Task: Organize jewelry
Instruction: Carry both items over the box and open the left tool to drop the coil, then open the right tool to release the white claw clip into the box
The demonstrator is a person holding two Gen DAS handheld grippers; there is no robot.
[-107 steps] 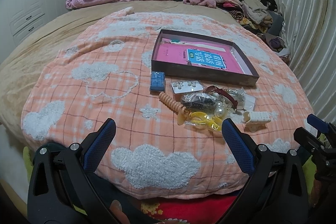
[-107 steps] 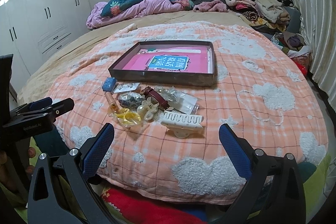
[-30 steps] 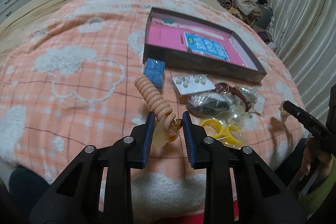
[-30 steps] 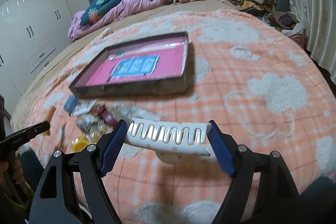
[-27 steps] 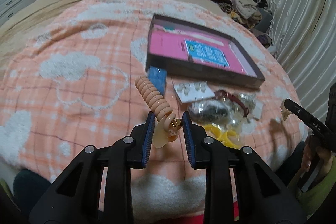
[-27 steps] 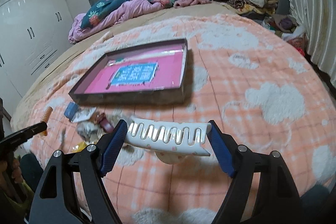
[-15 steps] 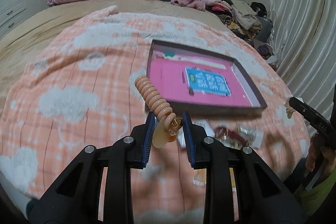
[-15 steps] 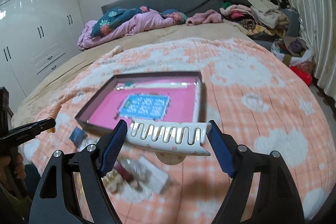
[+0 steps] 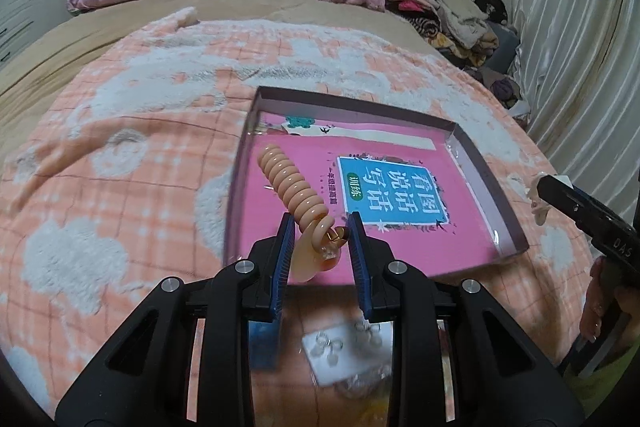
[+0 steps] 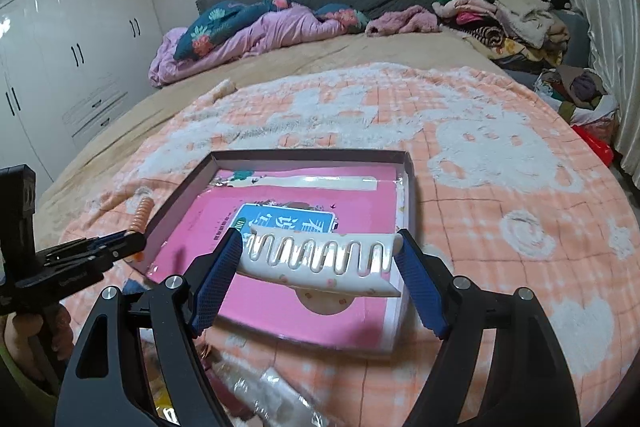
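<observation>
Gripping: left gripper (image 9: 318, 233) pinches spiral hair tie (image 9: 290, 191); right gripper (image 10: 320, 255) clamps white claw clip (image 10: 320, 261), whose teeth only its own view shows.

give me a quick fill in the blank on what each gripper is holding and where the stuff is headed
1. The left gripper is shut on a peach spiral ____ tie.
2. The right gripper holds a white ____ clip by its two ends.
3. Both items hang over the shallow box, whose floor is lined with a ____ sheet.
4. The box rests on an orange checked ____ with white cloud shapes.

Missing words: hair; claw; pink; blanket
</observation>
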